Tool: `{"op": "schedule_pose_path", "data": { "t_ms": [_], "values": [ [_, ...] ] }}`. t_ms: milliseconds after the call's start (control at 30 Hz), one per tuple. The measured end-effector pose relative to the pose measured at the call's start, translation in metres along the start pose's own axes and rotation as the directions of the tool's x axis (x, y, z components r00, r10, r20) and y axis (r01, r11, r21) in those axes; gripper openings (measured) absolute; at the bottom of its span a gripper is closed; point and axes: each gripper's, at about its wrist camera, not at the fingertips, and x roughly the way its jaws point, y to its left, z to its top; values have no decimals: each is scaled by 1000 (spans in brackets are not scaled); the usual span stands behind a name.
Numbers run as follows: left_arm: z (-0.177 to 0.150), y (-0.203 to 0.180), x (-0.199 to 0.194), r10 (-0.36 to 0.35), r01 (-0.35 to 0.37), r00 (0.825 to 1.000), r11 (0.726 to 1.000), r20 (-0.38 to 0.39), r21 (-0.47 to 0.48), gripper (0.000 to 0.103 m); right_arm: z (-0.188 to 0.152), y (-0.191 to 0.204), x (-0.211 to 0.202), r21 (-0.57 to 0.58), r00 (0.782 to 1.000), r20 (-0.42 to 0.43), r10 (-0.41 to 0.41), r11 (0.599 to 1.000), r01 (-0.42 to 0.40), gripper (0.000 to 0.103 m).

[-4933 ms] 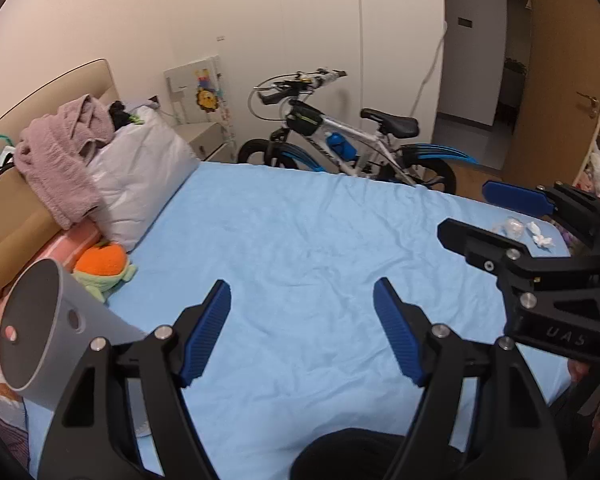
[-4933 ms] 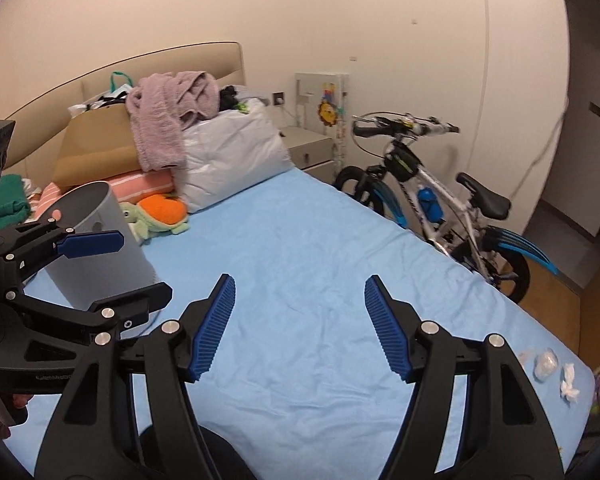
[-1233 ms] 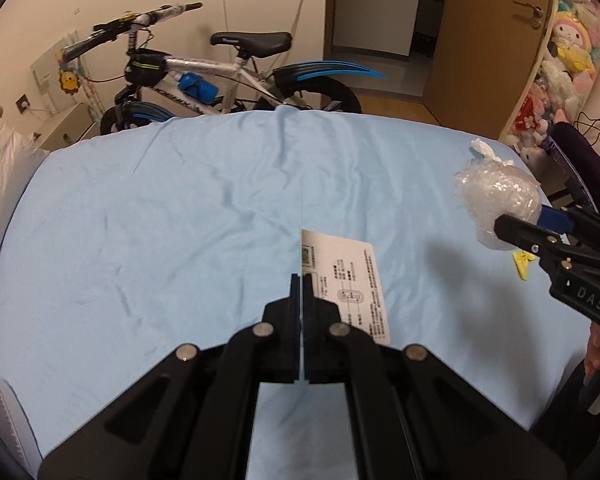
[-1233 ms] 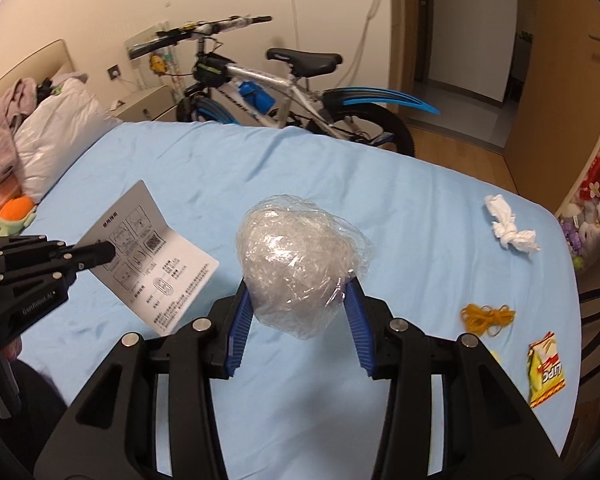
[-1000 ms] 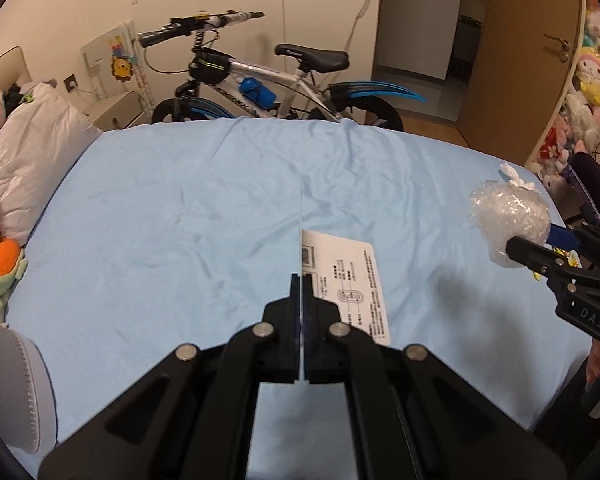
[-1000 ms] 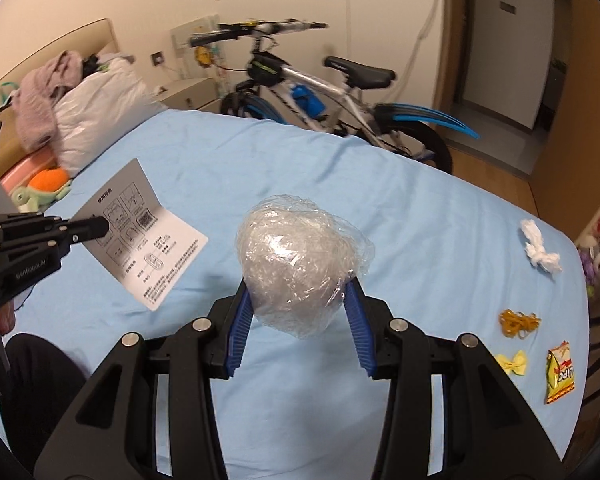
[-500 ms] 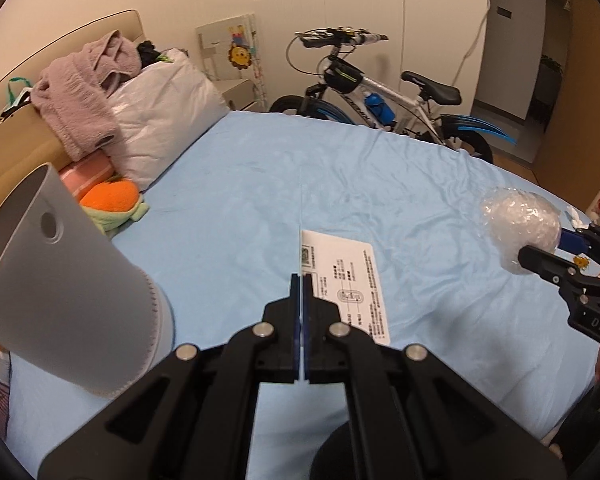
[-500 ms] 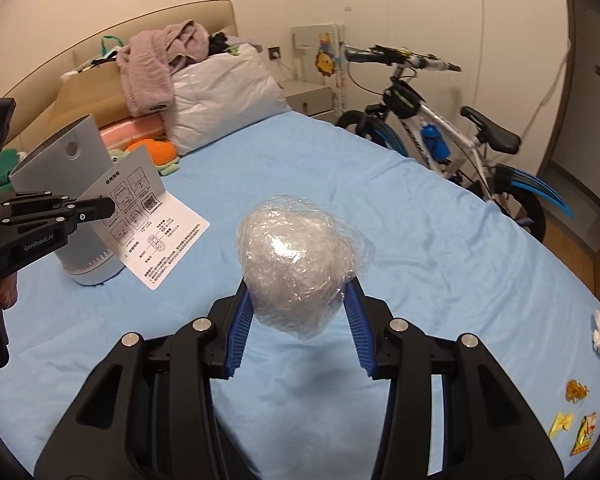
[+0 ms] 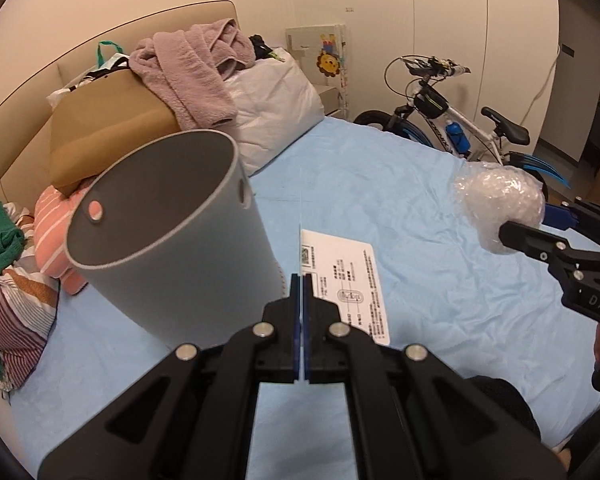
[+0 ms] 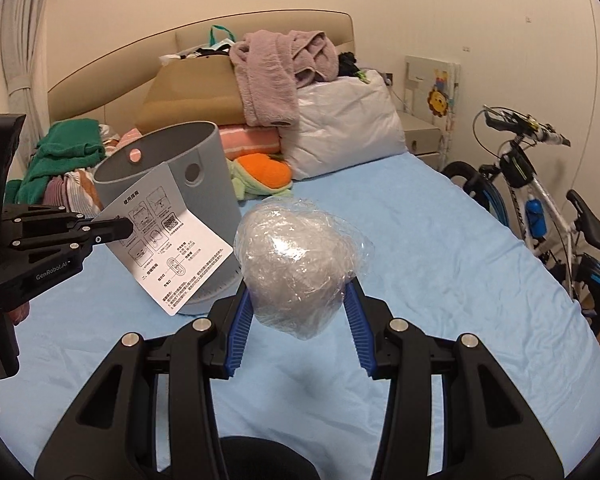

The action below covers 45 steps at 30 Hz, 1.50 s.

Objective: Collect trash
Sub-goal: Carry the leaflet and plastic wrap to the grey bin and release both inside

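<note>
A grey round bin stands open-topped on the blue bed sheet, near the pillows. My left gripper is shut on a white printed leaflet, held in the air just in front of and right of the bin. My right gripper is shut on a crumpled ball of clear plastic wrap, held above the sheet to the right of the leaflet and bin.
Behind the bin lie a brown paper bag, a purple towel, a white pillow, an orange plush toy and green and striped clothes. A bicycle stands beyond the bed's far side.
Both grippers have swung left across the bed with their loads, from the foot end toward the headboard. The bin has come from the left edge to close in front of the left gripper.
</note>
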Motion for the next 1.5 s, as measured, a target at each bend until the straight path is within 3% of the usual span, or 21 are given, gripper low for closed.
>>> {"op": "schedule_pose_path", "data": {
  "t_ms": [300, 633, 867, 1200, 1333, 1500],
  "values": [
    [37, 74, -35, 136, -132, 987, 990, 86, -48, 1, 83, 65, 26, -142, 994, 42, 102, 985, -95, 42],
    [82, 140, -43, 276, -268, 954, 960, 115, -83, 1, 155, 132, 50, -243, 979, 54, 196, 954, -177, 42],
    [102, 154, -50, 313, -305, 939, 949, 144, -76, 1, 194, 146, 60, -253, 973, 65, 221, 947, -198, 42],
    [109, 170, -44, 323, -314, 938, 945, 125, -91, 5, 216, 150, 79, -245, 971, 32, 239, 943, -224, 44],
    [109, 172, -38, 326, -318, 939, 944, 108, -85, 6, 223, 154, 95, -224, 969, -5, 248, 944, -242, 64],
    [108, 168, -30, 313, -308, 945, 949, 94, -67, 7, 224, 150, 106, -186, 966, -28, 257, 948, -258, 64]
  ]
}}
